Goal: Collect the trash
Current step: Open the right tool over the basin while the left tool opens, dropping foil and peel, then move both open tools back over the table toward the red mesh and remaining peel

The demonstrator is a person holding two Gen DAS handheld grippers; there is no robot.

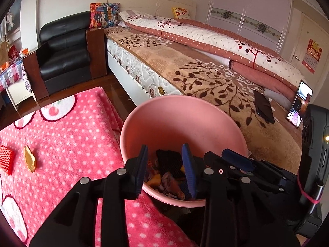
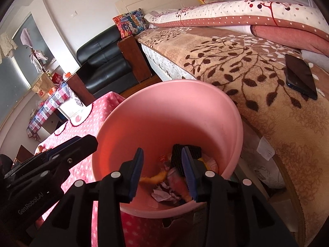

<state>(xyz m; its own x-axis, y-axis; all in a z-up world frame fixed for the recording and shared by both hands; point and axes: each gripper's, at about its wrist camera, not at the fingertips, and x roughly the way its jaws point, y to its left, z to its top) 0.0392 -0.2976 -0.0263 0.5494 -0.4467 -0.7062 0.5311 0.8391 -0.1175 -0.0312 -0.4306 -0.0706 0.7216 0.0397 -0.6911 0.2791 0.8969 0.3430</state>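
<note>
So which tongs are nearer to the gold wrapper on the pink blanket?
Left. The left tongs hang open over the bin beside the gold wrapper; the right tongs are farther, across the bin.

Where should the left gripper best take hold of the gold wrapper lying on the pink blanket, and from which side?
Grip the gold wrapper across its narrow middle, coming from above. It lies flat and long, pointed at both ends, so fingers should close across its short width. The red foam net lies close beside it on the pink blanket, so keep to the wrapper's free side. The left gripper is open.
</note>
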